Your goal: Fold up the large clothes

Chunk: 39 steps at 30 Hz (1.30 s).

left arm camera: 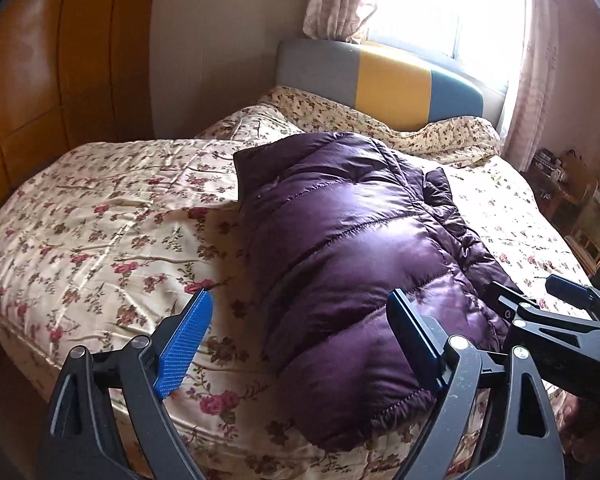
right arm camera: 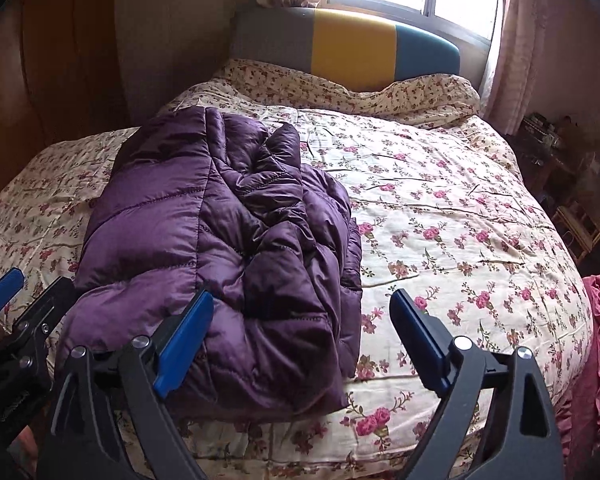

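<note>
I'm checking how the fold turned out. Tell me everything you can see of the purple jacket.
The purple jacket is a shiny quilted puffer, stitched across into padded bands. It lies folded into a thick bundle on the floral bedspread, lengthwise toward the headboard. One side is smooth; the other is bunched, with crumpled layers showing. Neither gripper holds it: both stand open above its near end.

No readable text, labels, brands or numbers in either view. Faint embossed marking on the black gripper body [right arm camera: 14, 404] at the left edge of the right wrist view, too blurred to read.
</note>
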{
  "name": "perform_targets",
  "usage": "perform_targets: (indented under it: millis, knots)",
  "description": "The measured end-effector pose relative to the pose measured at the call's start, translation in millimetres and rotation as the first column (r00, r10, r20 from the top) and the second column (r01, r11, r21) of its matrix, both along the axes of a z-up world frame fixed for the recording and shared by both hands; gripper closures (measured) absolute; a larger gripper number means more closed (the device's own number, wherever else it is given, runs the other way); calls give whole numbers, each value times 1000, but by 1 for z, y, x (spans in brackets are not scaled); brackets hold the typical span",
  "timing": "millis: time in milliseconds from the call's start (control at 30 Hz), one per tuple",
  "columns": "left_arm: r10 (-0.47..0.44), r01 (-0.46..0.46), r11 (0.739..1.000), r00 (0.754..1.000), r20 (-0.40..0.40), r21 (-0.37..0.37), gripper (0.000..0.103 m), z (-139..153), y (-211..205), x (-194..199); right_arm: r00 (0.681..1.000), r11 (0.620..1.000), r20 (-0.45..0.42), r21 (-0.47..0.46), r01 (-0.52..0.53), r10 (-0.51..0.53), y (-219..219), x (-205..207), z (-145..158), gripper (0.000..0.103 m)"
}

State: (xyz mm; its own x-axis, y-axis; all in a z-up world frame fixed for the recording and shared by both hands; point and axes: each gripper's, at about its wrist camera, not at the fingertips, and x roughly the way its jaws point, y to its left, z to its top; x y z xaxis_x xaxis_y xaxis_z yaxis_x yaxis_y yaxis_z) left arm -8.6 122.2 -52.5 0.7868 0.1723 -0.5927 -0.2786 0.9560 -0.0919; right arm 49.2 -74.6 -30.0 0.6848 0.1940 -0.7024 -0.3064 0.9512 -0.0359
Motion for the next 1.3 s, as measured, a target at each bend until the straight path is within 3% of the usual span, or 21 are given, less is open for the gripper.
perform_targets:
  millis: [100,400,833,1067,1300]
  knots:
    - [-1,1,1000,1000,3,0,9,2,-2,-2,1000,1000,23,-8,0,0,-1,-7,2,10]
    - [14,-15,1000,999,36,16,4,11,-6,-11,999,1000,38,-8,11,-10,-5,-12,6,5]
    - [64,-64,998,998,15,11,4,9,-4,-19,997,999,80,-25,-22,24,2,-21,9,3]
    - [69,-69,998,997,21,-12,4,9,-3,-19,998,999,61,-36,-23,25,3,-17,2,3]
    - [106,-107,994,994,7,27,4,8,-7,-18,997,999,76,-28,-22,24,4,-17,4,3]
